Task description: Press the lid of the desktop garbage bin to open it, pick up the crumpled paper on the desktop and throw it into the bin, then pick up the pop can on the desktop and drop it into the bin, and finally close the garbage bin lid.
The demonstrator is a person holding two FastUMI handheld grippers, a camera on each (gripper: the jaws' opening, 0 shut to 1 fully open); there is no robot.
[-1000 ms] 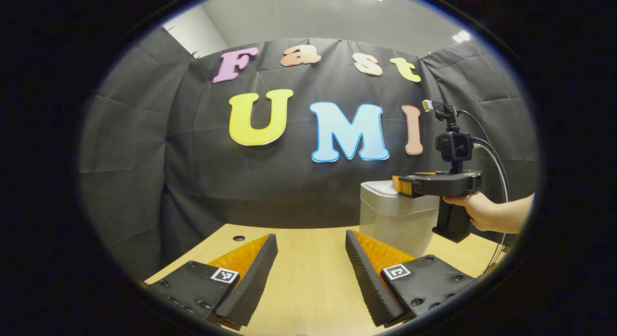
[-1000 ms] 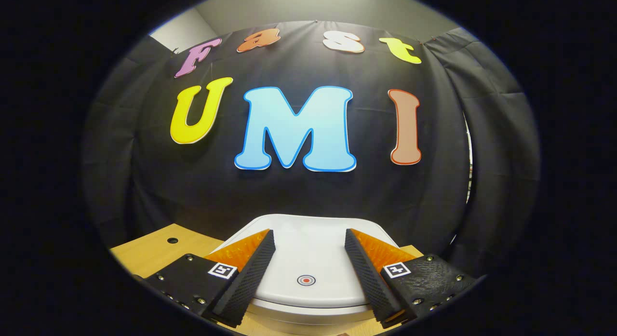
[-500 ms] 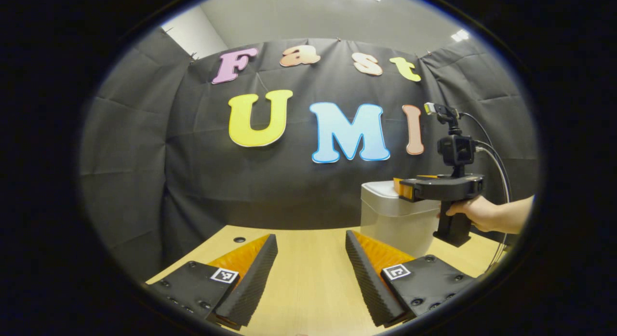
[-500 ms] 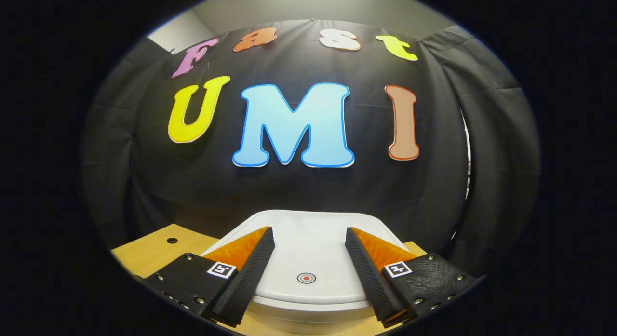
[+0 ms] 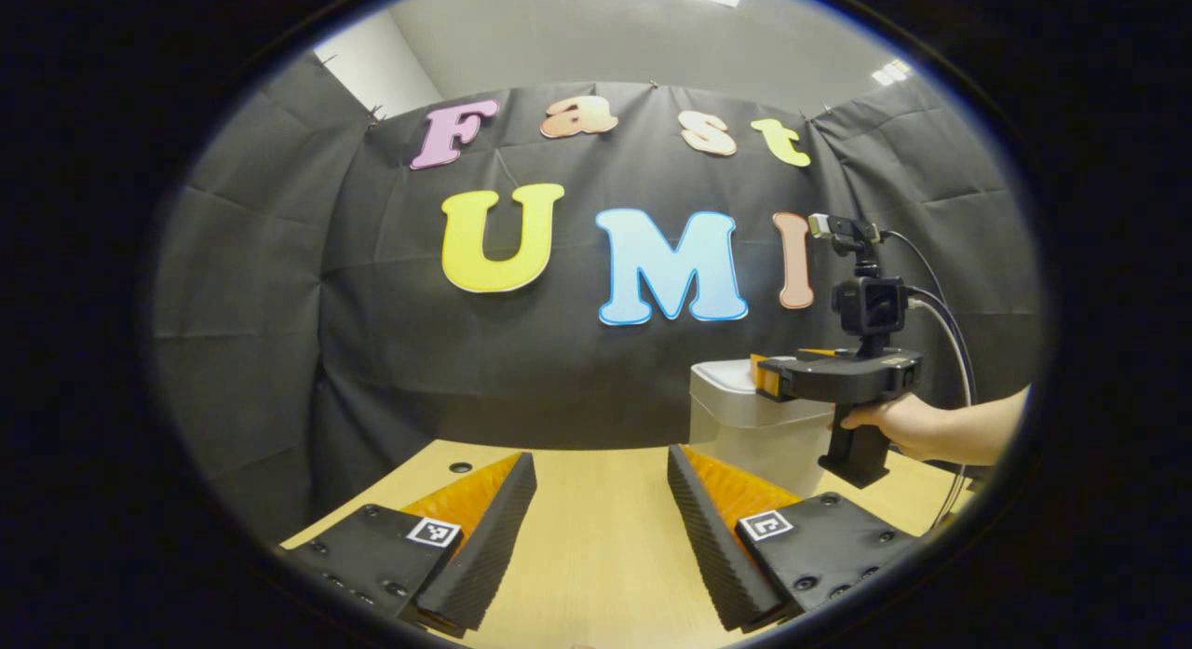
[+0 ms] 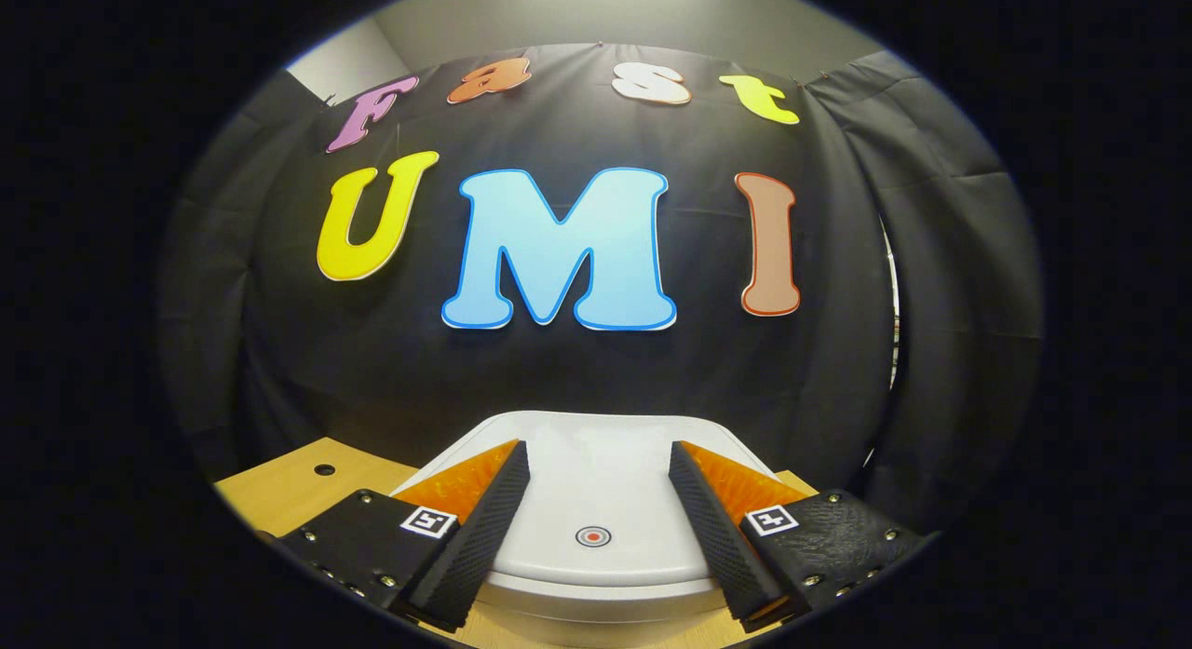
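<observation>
Early in the task, by the look of it: bin [image 6: 596, 500] lid [image 6: 605, 472] down flat, not yet pressed open; paper, can and final closing all left to do. Right hand-held gripper [image 6: 598, 500] poised just above the lid, fingers spread apart and empty, straddling the red ring mark [image 6: 593, 536] on the lid's near edge. Left hand-held gripper [image 5: 601, 509] low over the worktop [image 5: 596, 556], to the left of the bin and apart from it, also spread wide, holding nothing. Bin upright near the back cloth, long axis vertical, lid facing up.
</observation>
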